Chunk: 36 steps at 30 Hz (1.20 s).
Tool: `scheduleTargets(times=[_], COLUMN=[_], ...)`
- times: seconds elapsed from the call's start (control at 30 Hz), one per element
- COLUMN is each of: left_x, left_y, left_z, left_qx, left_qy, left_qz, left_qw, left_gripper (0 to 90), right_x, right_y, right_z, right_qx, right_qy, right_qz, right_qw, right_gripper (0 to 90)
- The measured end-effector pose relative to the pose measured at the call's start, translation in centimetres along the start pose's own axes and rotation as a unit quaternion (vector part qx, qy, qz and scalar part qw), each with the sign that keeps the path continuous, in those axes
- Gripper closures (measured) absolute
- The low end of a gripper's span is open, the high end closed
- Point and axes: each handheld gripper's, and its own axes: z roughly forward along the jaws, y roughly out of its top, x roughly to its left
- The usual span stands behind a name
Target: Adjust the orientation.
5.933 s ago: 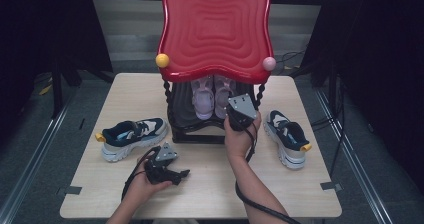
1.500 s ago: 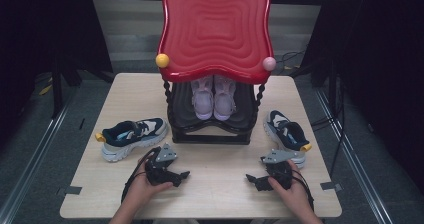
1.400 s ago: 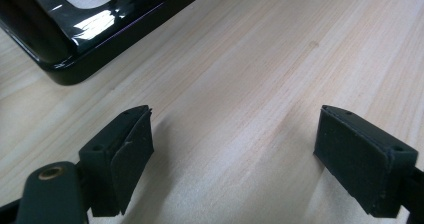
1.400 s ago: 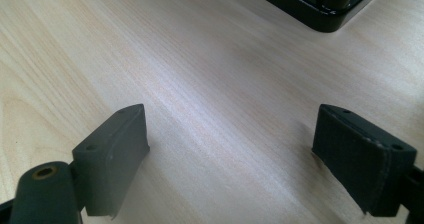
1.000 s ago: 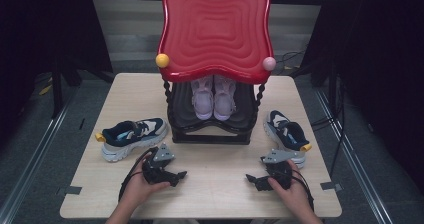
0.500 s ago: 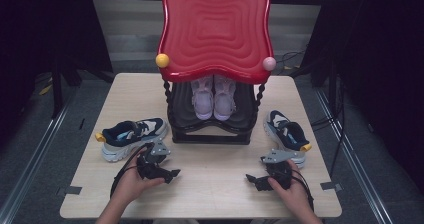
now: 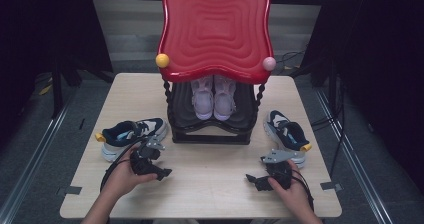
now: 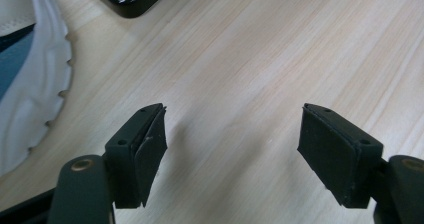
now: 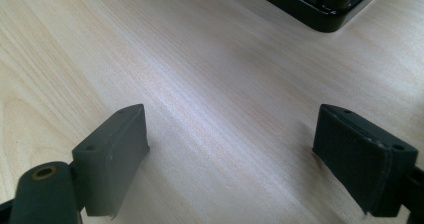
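My tabletop carries a black shoe rack under a big red wavy top, with a pale pink pair of shoes on its shelf. A blue and white sneaker lies left of the rack, its twin sneaker right of it. My left hand-held gripper sits just beside the left sneaker, jaws spread wide and empty. My right hand-held gripper rests near the right sneaker, also wide open, gripping nothing.
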Motion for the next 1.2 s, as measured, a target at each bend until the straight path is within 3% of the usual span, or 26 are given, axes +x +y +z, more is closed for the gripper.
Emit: scheduleTargets(times=[0.13,0.43,0.47,0.67,0.83,0.93,0.97,1.0,1.03,1.2], left_x=[0.4,1.9,2.2,3.2,4.5,5.0,5.4,5.5,5.5,5.8], left_y=[0.3,0.8,0.9,1.1,0.8,0.5,0.1,0.0,0.0,-0.5], left_z=[-0.6,-2.7,-3.3,-4.9,-5.9,-6.0,-6.1,-6.2,-6.3,-6.8], left_qx=[0.010,-0.014,-0.020,-0.027,-0.046,-0.046,-0.065,-0.067,-0.067,-0.058], left_qy=[0.005,0.022,0.032,0.050,0.078,0.083,0.078,0.077,0.089,0.101], left_qz=[-0.001,-0.013,-0.018,-0.020,-0.024,-0.029,-0.042,-0.040,-0.034,-0.031], left_qw=[0.9999,0.9996,0.9991,0.9982,0.9956,0.9950,0.9940,0.9940,0.9932,0.9927], left_gripper=[26.7,26.3,26.3,26.3,25.6,25.7,26.5,26.7,26.8,25.9], right_x=[0.0,0.0,0.0,0.0,0.0,0.0,0.0,0.0,0.0,0.0], right_y=[0.0,0.0,0.0,0.0,0.0,0.0,0.0,0.0,0.0,0.0], right_z=[0.0,0.0,0.0,0.0,0.0,0.0,0.0,0.0,0.0,0.0], right_qx=[0.000,0.000,0.000,0.000,0.000,0.000,0.000,0.000,0.000,0.000], right_qy=[0.000,0.000,0.000,0.000,0.000,0.000,0.000,0.000,0.000,0.000], right_qz=[0.000,0.000,0.000,0.000,0.000,0.000,0.000,0.000,0.000,0.000], right_qw=[1.0000,1.0000,1.0000,1.0000,1.0000,1.0000,1.0000,1.0000,1.0000,1.0000], right_gripper=[13.4,13.4,13.4,13.4,13.4,13.4,13.4,13.4,13.4,13.3])
